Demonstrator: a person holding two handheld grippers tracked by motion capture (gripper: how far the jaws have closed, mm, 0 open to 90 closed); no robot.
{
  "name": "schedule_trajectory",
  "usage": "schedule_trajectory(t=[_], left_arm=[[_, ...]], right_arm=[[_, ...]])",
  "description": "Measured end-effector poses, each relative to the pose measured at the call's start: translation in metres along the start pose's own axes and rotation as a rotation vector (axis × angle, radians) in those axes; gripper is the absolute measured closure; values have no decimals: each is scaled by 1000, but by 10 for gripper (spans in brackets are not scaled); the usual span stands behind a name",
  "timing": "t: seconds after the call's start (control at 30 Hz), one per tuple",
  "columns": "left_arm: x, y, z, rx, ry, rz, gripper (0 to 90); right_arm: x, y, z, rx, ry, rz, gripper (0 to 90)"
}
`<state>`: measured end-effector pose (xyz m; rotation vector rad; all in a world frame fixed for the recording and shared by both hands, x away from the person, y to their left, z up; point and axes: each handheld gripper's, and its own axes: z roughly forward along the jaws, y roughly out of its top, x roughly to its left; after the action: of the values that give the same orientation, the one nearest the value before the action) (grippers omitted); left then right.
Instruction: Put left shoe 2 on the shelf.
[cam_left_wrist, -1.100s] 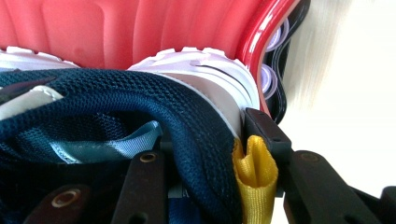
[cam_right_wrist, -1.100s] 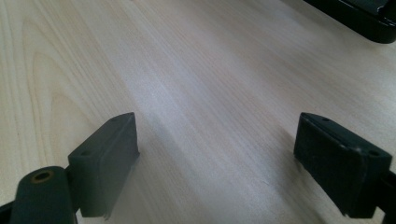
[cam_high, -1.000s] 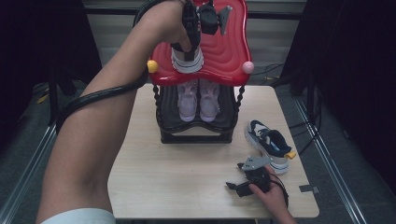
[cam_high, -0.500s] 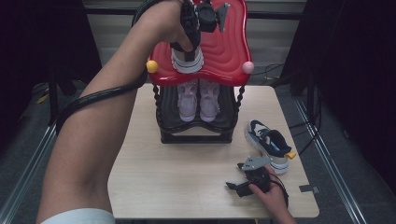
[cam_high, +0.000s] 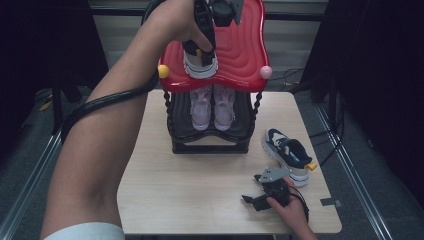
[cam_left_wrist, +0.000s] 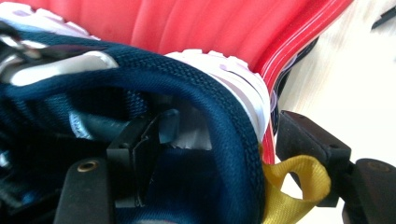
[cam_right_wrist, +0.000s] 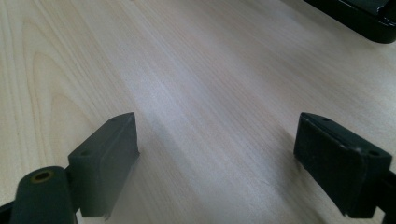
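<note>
- Your left gripper (cam_high: 202, 50) is up on the red top shelf (cam_high: 240, 55) of the shoe rack (cam_high: 210, 145), at the shelf's near edge and toward its left corner.
- Its jaws have just been opening. In the left gripper view one jaw sits inside the navy sneaker (cam_left_wrist: 196, 93), and the other stands outside the heel, clear of it past the yellow pull loop (cam_left_wrist: 299, 179). The heel collar lies between them with no pad pressing on it, so that tool is open, not gripping.
- The navy sneaker (cam_high: 200, 62) rests on the red shelf, its white sole lying against the ribbed surface with its heel toward the near edge.
- A pair of pale pink shoes (cam_high: 212, 105) stands side by side on the black lower shelf, toes pointing toward you.
- The second navy sneaker (cam_high: 287, 155) lies on the table (cam_high: 200, 200) near its right edge, just right of the rack's base.
- Your right gripper (cam_high: 262, 197) rests near the table's near right corner, just in front of that sneaker but apart from it.
- In the right gripper view its jaws stand wide apart over bare wood with nothing between them.
</note>
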<state>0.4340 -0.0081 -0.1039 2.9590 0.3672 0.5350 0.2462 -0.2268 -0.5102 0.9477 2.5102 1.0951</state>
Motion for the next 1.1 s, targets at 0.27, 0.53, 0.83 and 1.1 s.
schedule_trajectory(t=[0.27,0.53,0.83,1.1], left_arm=[[1,-5,-12,-6,-6,-44,253],[2,-16,-28,-42,-38,-88,239],[2,-31,-37,-56,-53,-111,233],[0,-51,-38,-32,-66,-138,225]], right_arm=[[0,0,0,-2,0,-1,131],[0,0,0,-2,-1,-1,132],[0,0,0,-2,-1,-1,131],[0,0,0,-2,-1,0,132]])
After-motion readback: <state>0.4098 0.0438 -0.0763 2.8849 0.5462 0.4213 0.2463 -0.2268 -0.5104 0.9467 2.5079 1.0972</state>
